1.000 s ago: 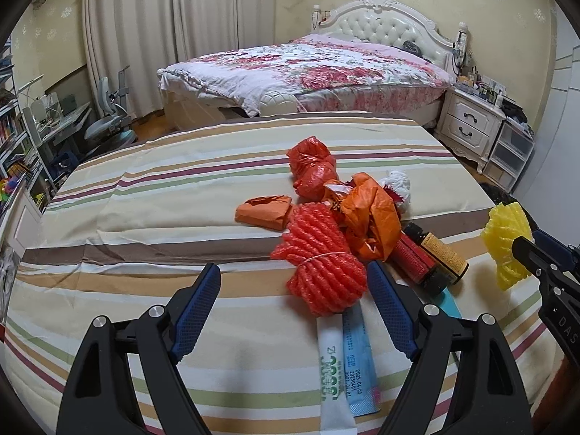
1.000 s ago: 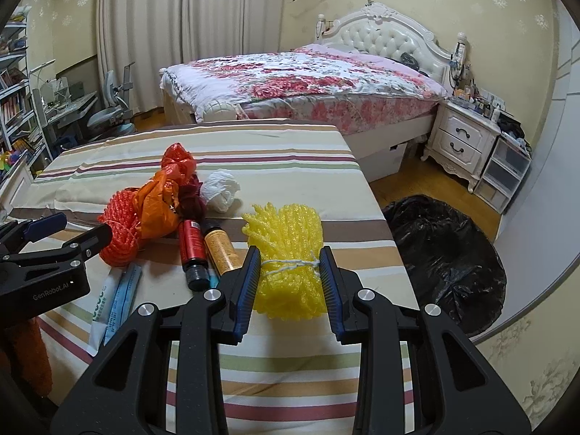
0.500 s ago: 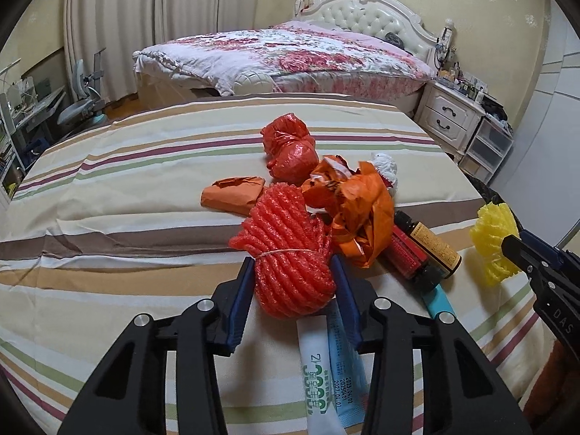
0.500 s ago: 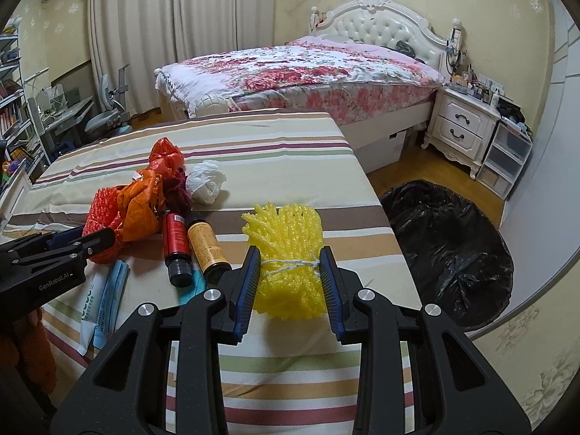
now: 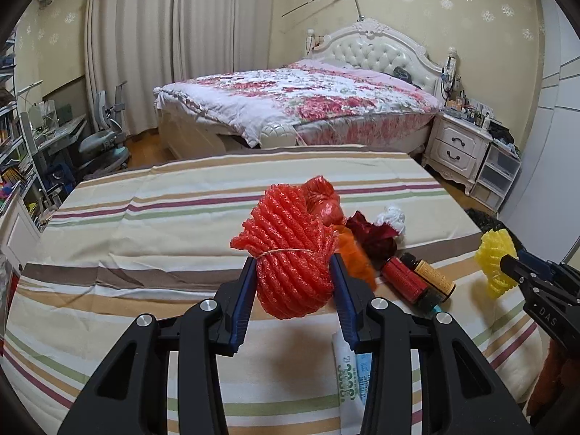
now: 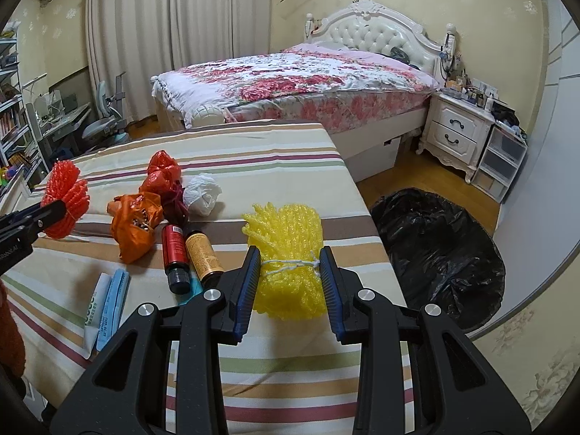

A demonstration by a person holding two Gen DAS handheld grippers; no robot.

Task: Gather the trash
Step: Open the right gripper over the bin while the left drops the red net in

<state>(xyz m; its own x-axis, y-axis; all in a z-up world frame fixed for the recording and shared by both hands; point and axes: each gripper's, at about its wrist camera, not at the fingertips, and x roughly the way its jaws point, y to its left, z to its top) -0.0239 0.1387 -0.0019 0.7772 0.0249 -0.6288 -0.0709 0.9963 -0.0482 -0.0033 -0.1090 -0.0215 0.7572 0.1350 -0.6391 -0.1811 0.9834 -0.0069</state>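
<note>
Bedroom w/ a striped sheet [image 6: 253, 166] spread over a raised flat surface, floral bed [image 6: 308, 83] behind it, nightstand [image 6: 455, 134] at back right. The sheet's right edge drops to wood floor, where a black trash bag [image 6: 438, 253] lies open just beside that edge. Left gripper [image 5: 294, 286] is clamped on a red foam net bundle [image 5: 290, 250], pads pressing both sides, bundle lifted clear of the sheet. Right gripper [image 6: 290, 279] is clenched on a yellow foam net bundle [image 6: 286, 250] near the sheet's right edge. Between the two grippers, still on the sheet: orange plastic bag [image 6: 136, 221], red plastic bag [image 6: 163, 170], white wad [image 6: 202, 193], two small bottles [image 6: 190, 253] side by side, flat tubes [image 6: 107, 304] at the near side. Sheet's left & far parts are bare; desk and chair [image 5: 105, 141] stand past the far-left corner.
</note>
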